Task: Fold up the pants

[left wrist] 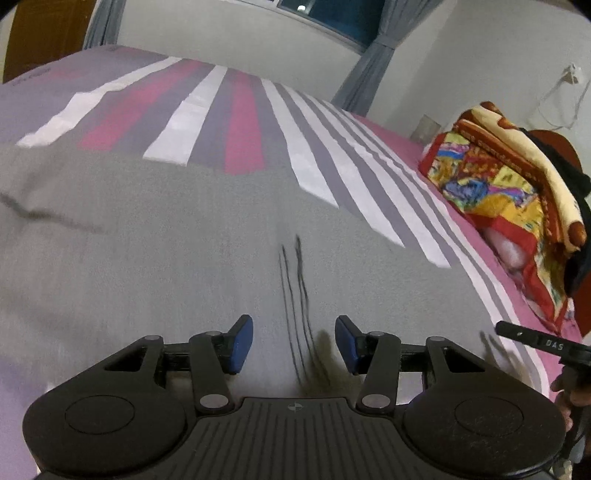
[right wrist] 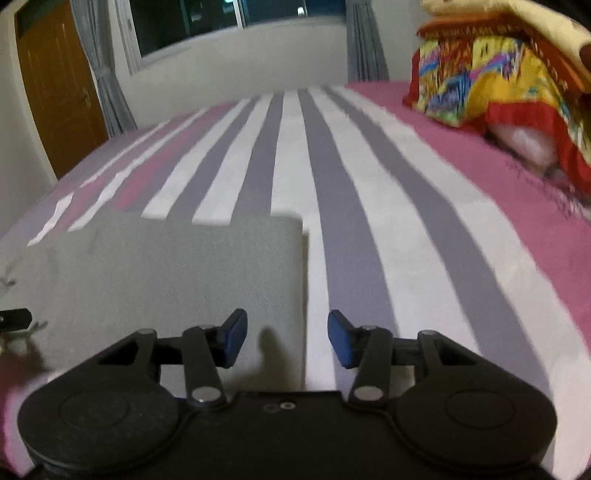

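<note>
Grey pants [left wrist: 166, 240] lie flat across the striped bed and fill most of the left wrist view. Thin dark lines [left wrist: 295, 295] run down their middle. My left gripper [left wrist: 293, 332] hovers just above the cloth, open, with nothing between its blue pads. In the right wrist view the pants [right wrist: 192, 266] form a flat grey rectangle with a straight right edge. My right gripper [right wrist: 287, 328] is open over that edge; its left pad is above the cloth and its right pad above the sheet. It holds nothing.
The bed sheet [right wrist: 332, 166] has white, grey and pink stripes. A pile of colourful blankets [left wrist: 498, 177] sits at the right on the pink part. A brown door [right wrist: 55, 85], curtains and a dark window [right wrist: 192, 22] are behind the bed. A hand [left wrist: 565, 398] shows at the right edge.
</note>
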`<control>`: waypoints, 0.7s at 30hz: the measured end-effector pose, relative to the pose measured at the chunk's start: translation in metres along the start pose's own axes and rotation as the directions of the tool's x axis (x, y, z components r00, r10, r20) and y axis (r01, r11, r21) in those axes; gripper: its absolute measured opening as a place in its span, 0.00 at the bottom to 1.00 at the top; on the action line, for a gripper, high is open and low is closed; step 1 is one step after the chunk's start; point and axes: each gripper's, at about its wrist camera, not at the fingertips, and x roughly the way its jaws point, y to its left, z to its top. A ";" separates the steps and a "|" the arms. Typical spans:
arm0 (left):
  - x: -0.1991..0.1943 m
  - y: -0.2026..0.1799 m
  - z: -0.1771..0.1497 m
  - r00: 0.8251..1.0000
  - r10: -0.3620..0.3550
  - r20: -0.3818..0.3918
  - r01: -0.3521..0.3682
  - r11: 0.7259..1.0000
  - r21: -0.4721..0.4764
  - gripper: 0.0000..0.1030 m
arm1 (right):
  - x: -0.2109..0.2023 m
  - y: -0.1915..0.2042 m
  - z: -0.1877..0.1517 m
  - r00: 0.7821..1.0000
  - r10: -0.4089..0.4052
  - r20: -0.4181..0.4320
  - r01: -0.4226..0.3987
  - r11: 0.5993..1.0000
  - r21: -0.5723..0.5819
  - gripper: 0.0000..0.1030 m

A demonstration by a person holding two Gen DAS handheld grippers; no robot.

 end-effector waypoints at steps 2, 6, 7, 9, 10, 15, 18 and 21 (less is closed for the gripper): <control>0.015 -0.001 0.018 1.000 0.002 0.004 -0.002 1.000 -0.003 0.47 | 0.014 0.001 0.020 1.000 -0.005 0.008 0.005 1.000 0.003 0.46; 0.055 -0.002 0.044 0.999 0.001 -0.041 -0.003 0.999 -0.036 0.47 | 0.054 0.003 0.050 0.999 -0.030 -0.015 0.030 0.999 0.011 0.47; 0.068 0.000 0.045 0.997 0.010 -0.076 -0.014 0.999 -0.051 0.47 | 0.068 0.004 0.054 0.999 -0.037 -0.037 0.038 0.999 0.011 0.47; 0.084 -0.002 0.041 0.995 0.033 -0.091 -0.036 0.999 -0.033 0.51 | 0.100 0.005 0.051 0.985 -0.063 -0.159 0.063 0.998 -0.001 0.51; 0.085 -0.004 0.040 0.995 0.041 -0.089 -0.042 0.999 -0.012 0.52 | 0.108 0.005 0.047 0.980 -0.060 -0.192 0.060 0.998 -0.009 0.52; 0.050 -0.013 0.031 0.997 0.067 -0.042 -0.065 0.996 0.057 0.52 | 0.067 0.008 0.034 0.996 -0.057 -0.066 0.053 0.997 -0.058 0.51; -0.008 0.015 0.002 0.997 0.041 0.068 -0.041 0.999 0.000 0.53 | 0.014 -0.002 0.000 0.997 0.022 0.080 -0.017 0.998 -0.058 0.61; -0.064 0.063 -0.032 0.977 0.088 0.193 -0.059 0.987 -0.151 0.53 | -0.017 -0.022 -0.036 0.988 0.064 0.140 -0.065 0.998 0.003 0.61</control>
